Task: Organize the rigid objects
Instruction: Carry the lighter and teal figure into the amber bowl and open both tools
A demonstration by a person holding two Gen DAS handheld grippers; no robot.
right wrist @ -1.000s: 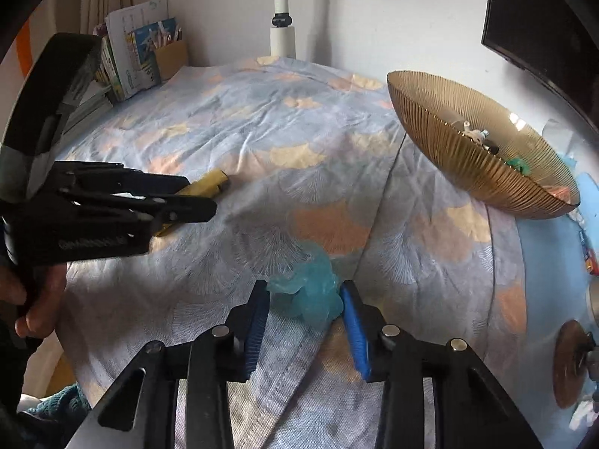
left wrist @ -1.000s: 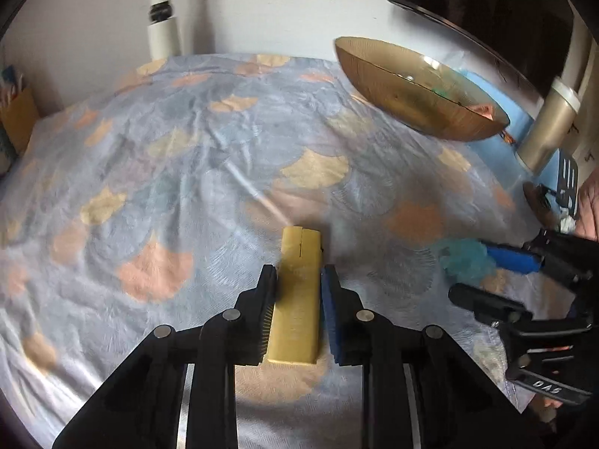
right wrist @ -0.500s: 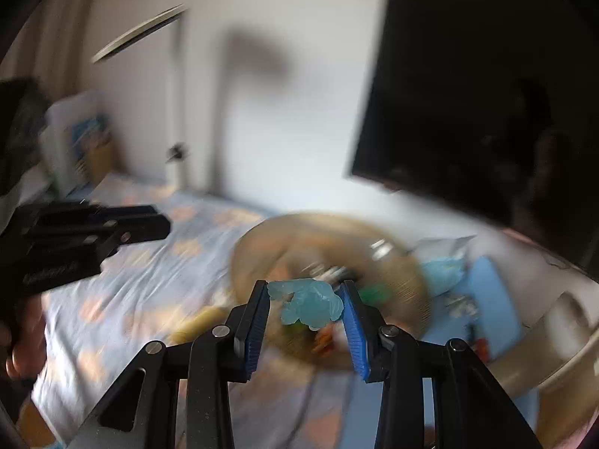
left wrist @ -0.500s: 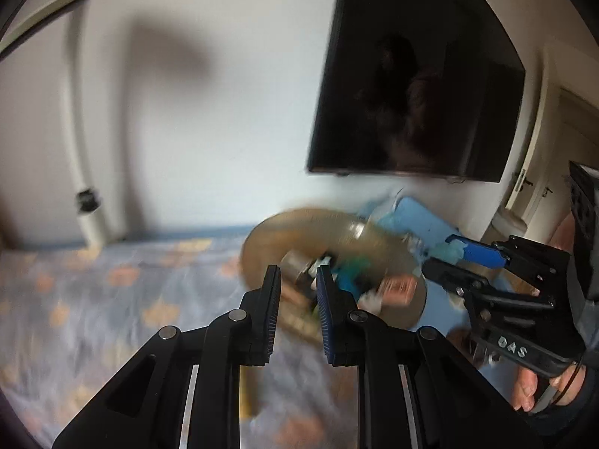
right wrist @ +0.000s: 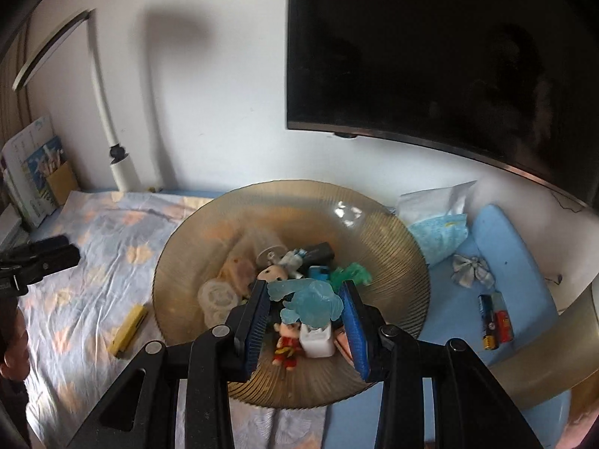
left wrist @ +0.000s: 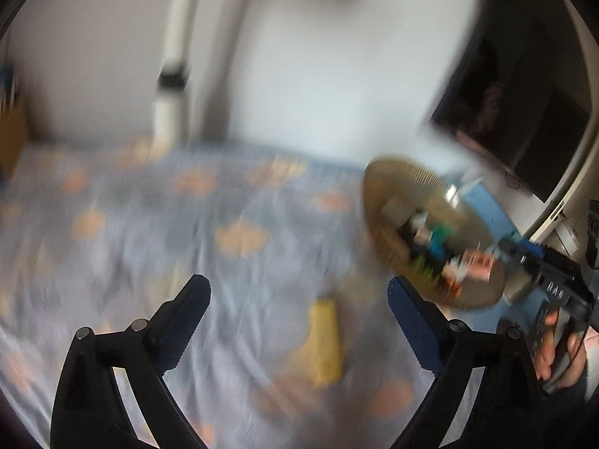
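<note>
Translucent blue figurine [right wrist: 312,303] sits clamped between the blue pads of the right gripper [right wrist: 307,312], held up over the middle of the ribbed amber glass bowl [right wrist: 389,232]. That bowl stands on the bed at the seam where the patterned bedsheet [right wrist: 93,232] meets a plain blue mat [right wrist: 513,262] to the right. Inside the bowl lie many small things: a red-clothed doll [right wrist: 286,344] and a white block [right wrist: 316,340] just below the held figurine, a green piece [right wrist: 355,273] to its far right, a small round-headed doll [right wrist: 273,273], a black oblong [right wrist: 320,250] and pale round pieces [right wrist: 217,297] on the left.

On the sheet, left of the bowl and apart from it, lies a yellow bar [right wrist: 129,325], its long side slanting toward the near left. The left gripper [left wrist: 297,299] hangs above the sheet with its jaws opening wide and nothing between them; in its blurred view the yellow bar [left wrist: 324,340] lies on the cloth below the gap, and the bowl [left wrist: 397,183] shows at the right with the right gripper [left wrist: 524,254] beyond it. A person's hand [left wrist: 561,351] grips that tool's handle at the right edge.

On the blue mat lie two batteries [right wrist: 494,320], a crumpled grey scrap [right wrist: 471,269] and a blue-patterned tissue pack [right wrist: 441,232]. A dark screen [right wrist: 449,48] hangs on the white wall behind, and a white lamp arm [right wrist: 105,112] rises at the far left beside a box of papers [right wrist: 37,168].
</note>
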